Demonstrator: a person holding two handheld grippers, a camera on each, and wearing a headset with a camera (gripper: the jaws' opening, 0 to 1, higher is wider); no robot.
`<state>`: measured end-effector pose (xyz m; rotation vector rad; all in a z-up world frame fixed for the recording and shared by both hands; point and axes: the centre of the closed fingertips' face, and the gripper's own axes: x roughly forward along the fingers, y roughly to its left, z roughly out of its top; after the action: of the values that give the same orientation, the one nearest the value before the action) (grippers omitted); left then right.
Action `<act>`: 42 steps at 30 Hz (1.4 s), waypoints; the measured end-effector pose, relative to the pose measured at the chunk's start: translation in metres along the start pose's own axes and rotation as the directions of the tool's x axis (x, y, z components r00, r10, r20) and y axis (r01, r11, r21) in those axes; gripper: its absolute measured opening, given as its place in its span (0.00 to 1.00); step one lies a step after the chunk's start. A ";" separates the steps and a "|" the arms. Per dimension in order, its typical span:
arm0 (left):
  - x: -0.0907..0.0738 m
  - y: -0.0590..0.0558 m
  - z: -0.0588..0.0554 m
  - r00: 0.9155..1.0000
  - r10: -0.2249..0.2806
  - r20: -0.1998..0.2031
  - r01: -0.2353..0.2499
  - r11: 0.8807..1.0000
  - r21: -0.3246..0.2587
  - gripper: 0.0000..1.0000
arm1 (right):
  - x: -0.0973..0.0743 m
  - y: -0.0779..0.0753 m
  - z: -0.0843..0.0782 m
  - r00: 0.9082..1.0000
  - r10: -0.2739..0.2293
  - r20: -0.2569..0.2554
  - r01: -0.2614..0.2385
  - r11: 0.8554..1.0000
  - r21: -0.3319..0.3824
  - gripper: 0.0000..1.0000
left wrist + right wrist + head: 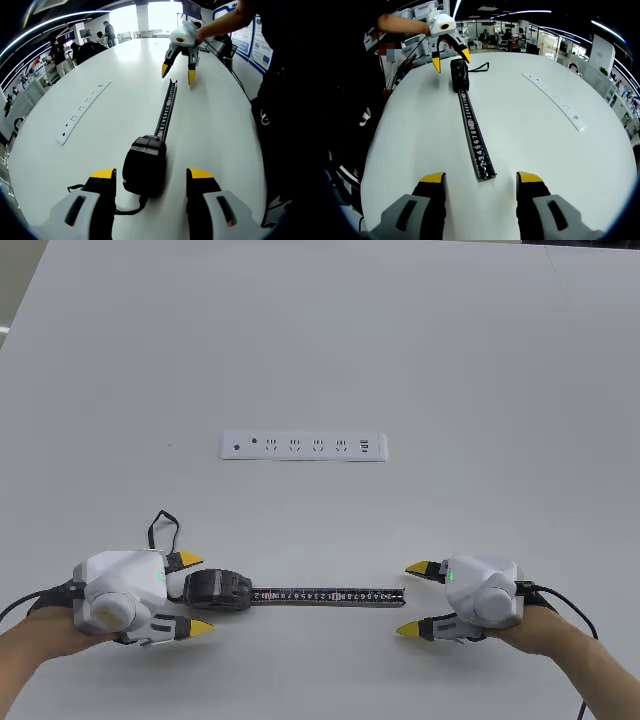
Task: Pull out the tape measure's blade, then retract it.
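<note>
The tape measure (218,588) lies low and left of centre in the head view, on the white worktop (450,360). It has a black, blocky case. Its dark blade (330,595) with pale markings is drawn out flat towards the right, ending at lower right of centre. In the right gripper view the blade (475,137) runs from the bottom centre up to the case (459,67) at the upper left, and its nearest numerals can be read. In the head view they are too small to read. The end hook cannot be made out.

A thin black strap (160,525) loops away above the case; where it joins the case is hidden behind the left gripper (197,593). That gripper's jaws are spread wide on either side of the case with a gap on each side, and it grips nothing. The right gripper (405,599) is equally wide apart around the blade's free end and holds nothing.

A white power strip (303,446) lies across the middle of the frame, well apart from the tape.
</note>
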<state>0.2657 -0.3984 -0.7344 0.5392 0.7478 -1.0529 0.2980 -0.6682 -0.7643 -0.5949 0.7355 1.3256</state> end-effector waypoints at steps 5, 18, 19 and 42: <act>-0.011 -0.011 -0.006 0.999 0.036 0.015 -0.035 0.998 -0.052 0.61 | -0.010 0.006 0.003 0.998 -0.055 0.016 0.054 0.997 0.054 0.64; -0.034 -0.030 -0.011 0.989 0.136 0.065 -0.123 0.976 -0.179 0.72 | -0.029 0.030 0.007 0.982 -0.182 0.051 0.169 0.967 0.192 0.79; -0.035 -0.031 -0.011 0.988 0.142 0.067 -0.128 0.974 -0.188 0.73 | -0.032 0.031 0.008 0.980 -0.192 0.054 0.178 0.963 0.205 0.80; -0.074 -0.060 -0.013 0.938 0.316 0.142 -0.249 0.900 -0.357 0.92 | -0.068 0.071 0.024 0.925 -0.356 0.137 0.294 0.894 0.339 0.91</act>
<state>0.1859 -0.3713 -0.6884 0.2360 0.6322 -0.6748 0.2260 -0.6824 -0.6950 -0.3079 0.6343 0.9139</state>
